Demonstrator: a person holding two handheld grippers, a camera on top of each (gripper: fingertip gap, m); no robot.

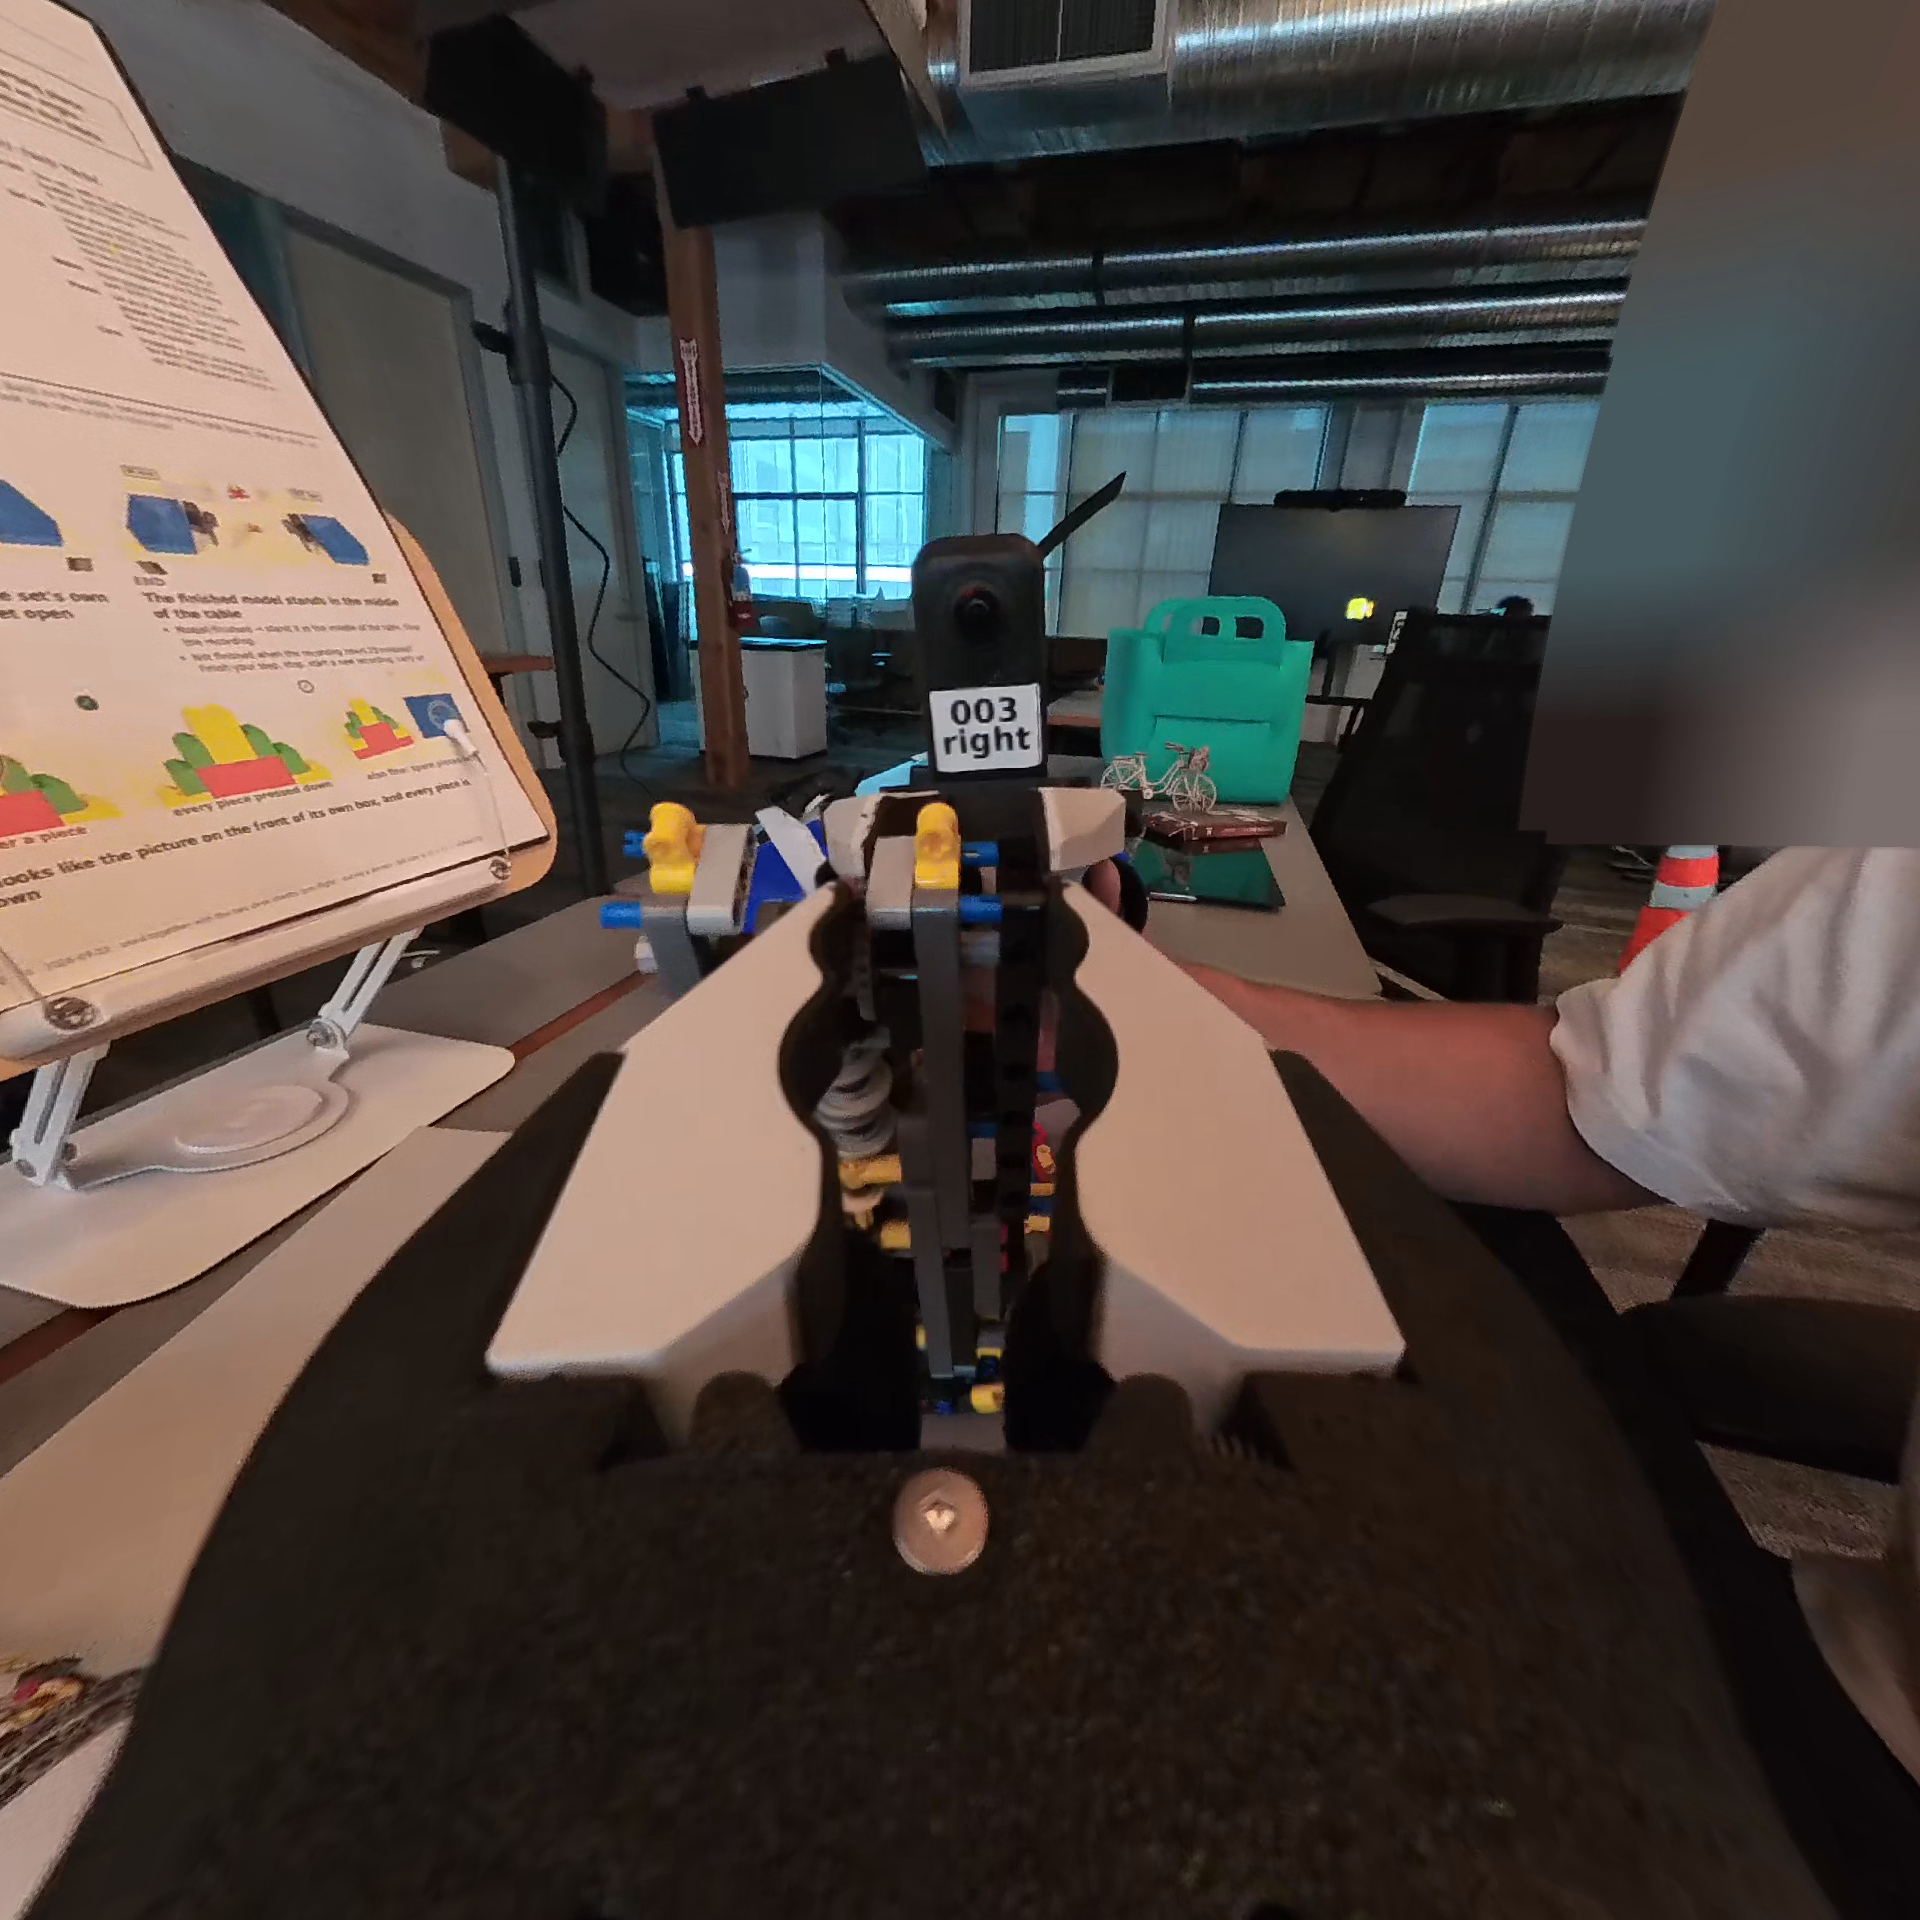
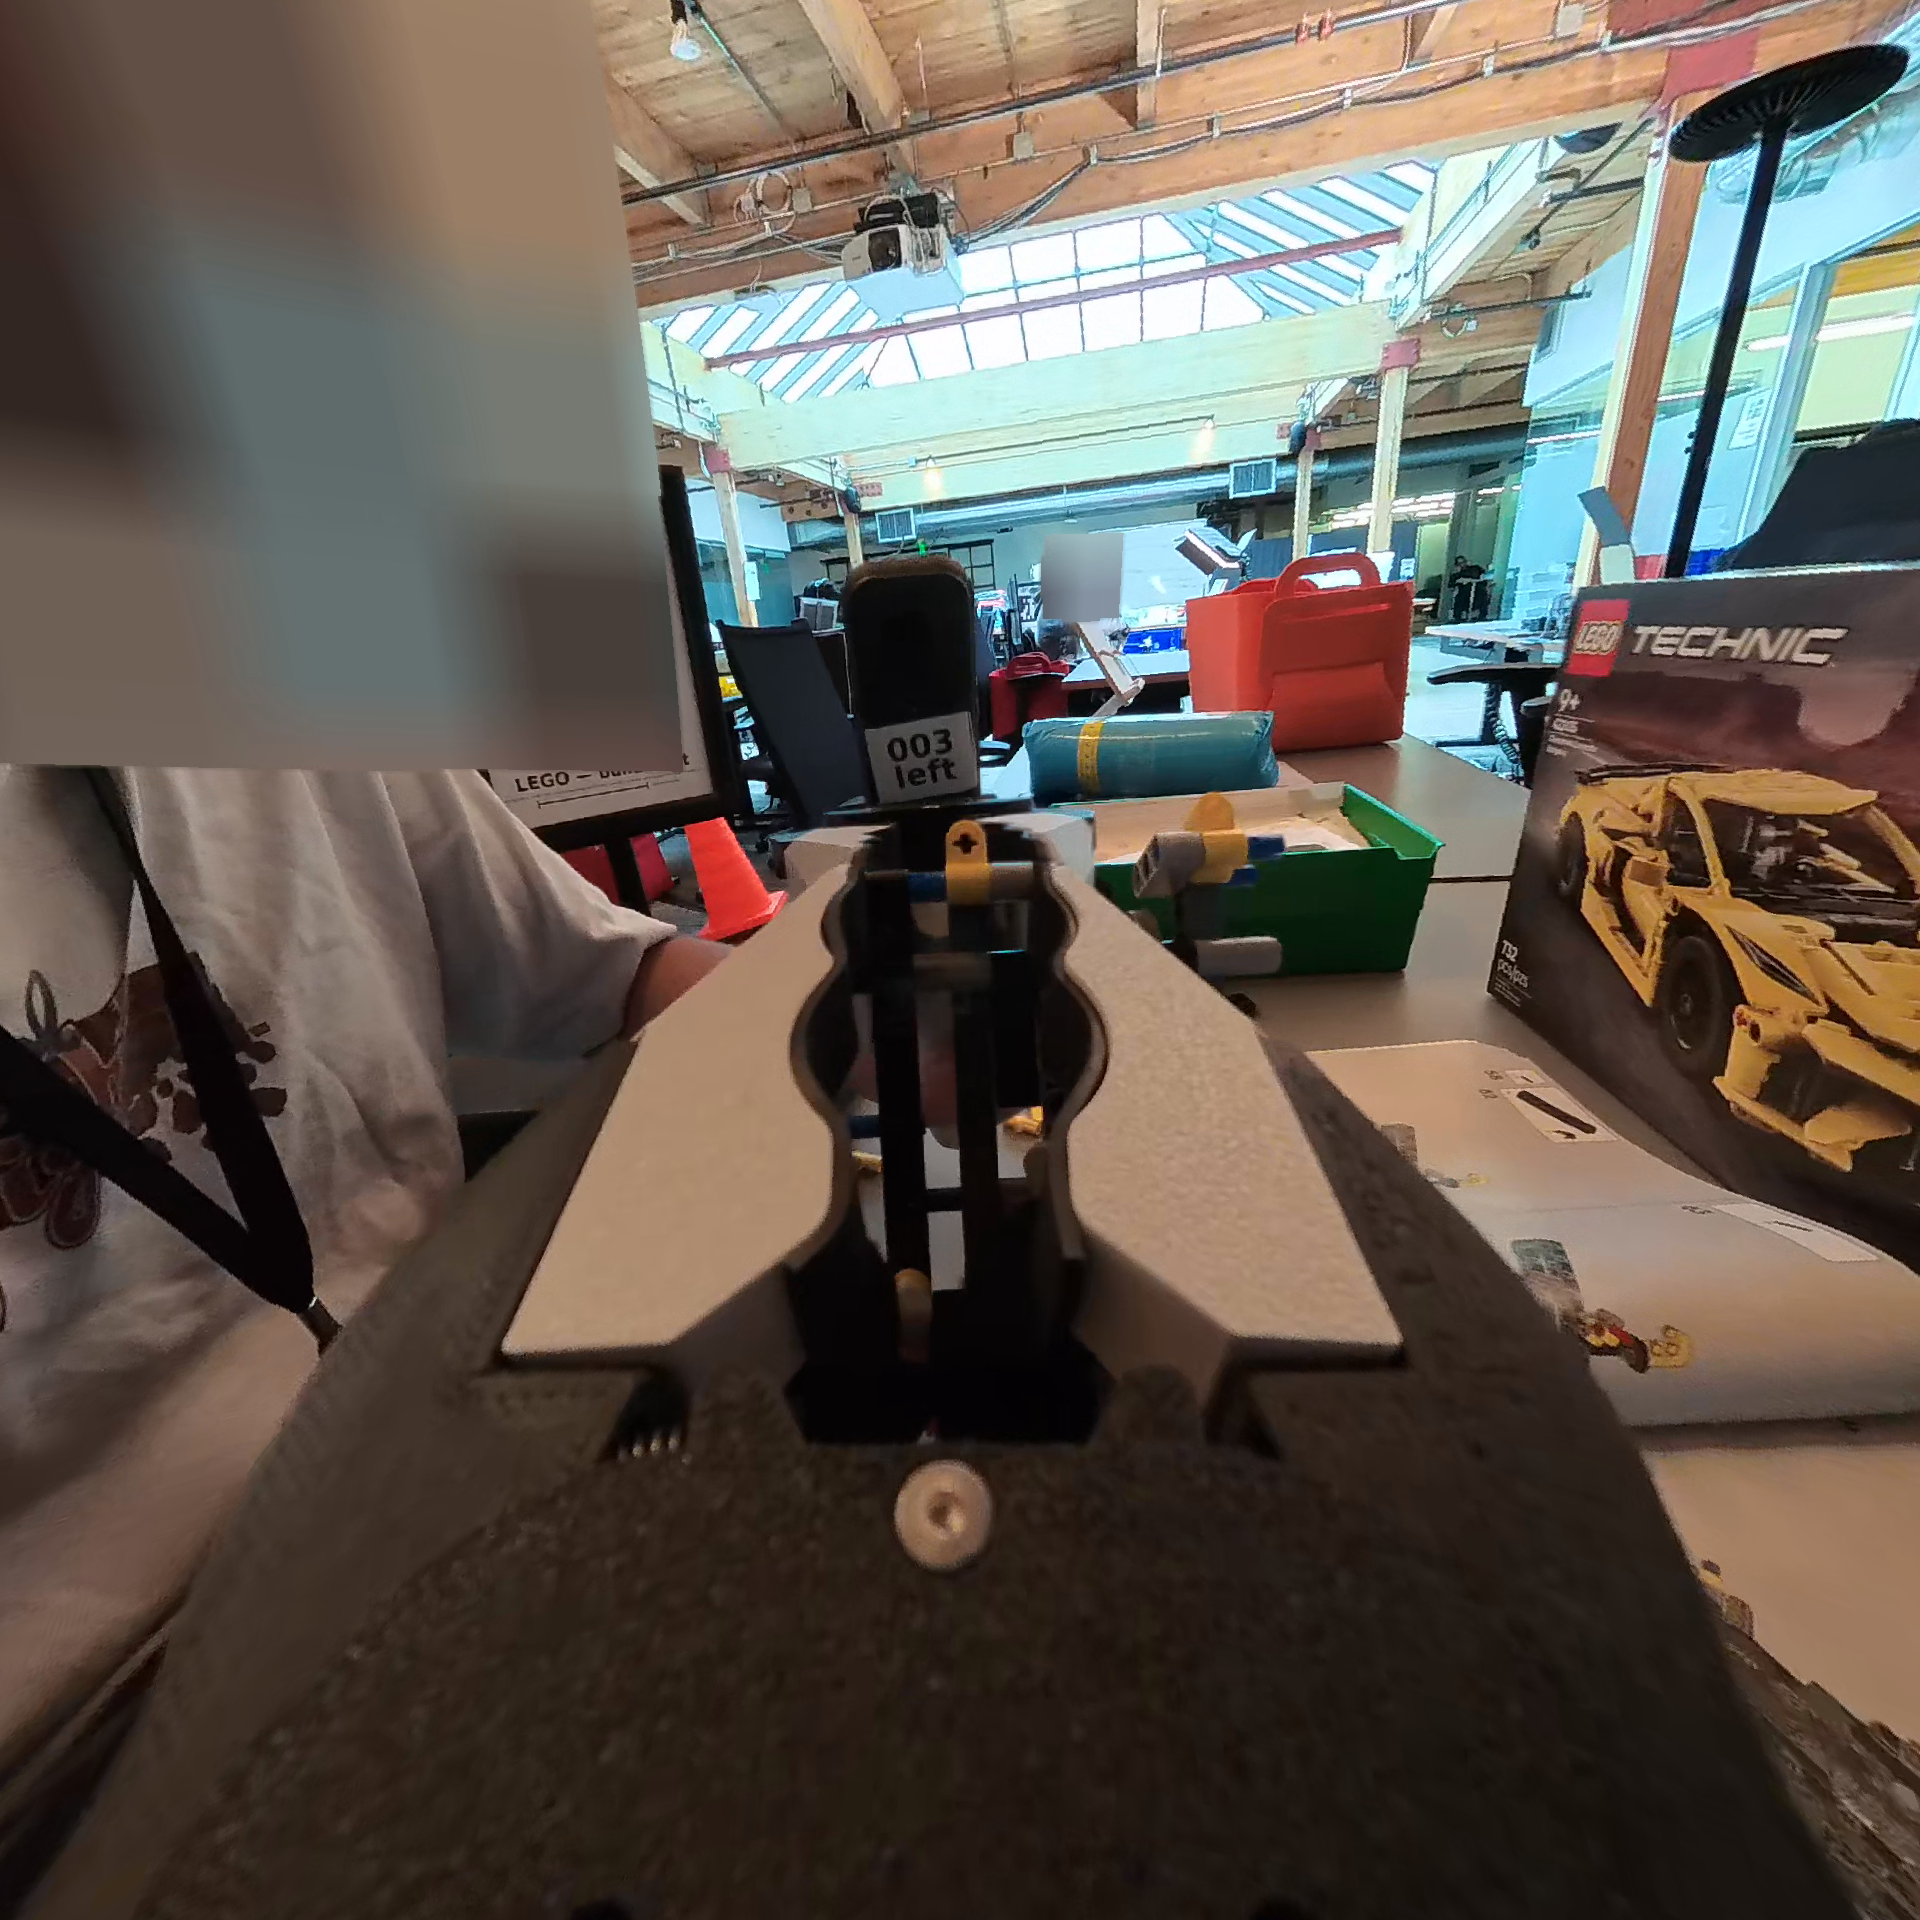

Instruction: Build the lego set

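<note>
We see both grippers facing each other at frame centre, each clamped on the same lego assembly [image 1: 951, 1060], a long frame of dark grey and black beams with yellow connectors and blue pins, held up off the worktop [image 2: 1382, 997]. In the left wrist view, the left gripper [image 1: 951, 914] has its fingers [image 1: 707, 1122] closed in on the frame, pinching its sides; the right gripper [image 1: 982, 831] appears beyond, at centre, gripping the far end. In the right wrist view, the right gripper [image 2: 951, 904] likewise pinches the beams between its fingers [image 2: 1174, 1122], with the left gripper [image 2: 925, 831] opposite. A side branch of the assembly, grey with a yellow piece on top, juts left of centre in the left view and right of centre in the right view. At right in the right view stand the set's box [image 2: 1714, 883] and open instruction booklet [image 2: 1621, 1247]; a green bin [image 2: 1299, 904] sits behind, at centre right. An instruction sheet on a stand [image 1: 208, 623] fills the left of the left view. A person's white sleeve [image 1: 1745, 1039] shows at right.
</note>
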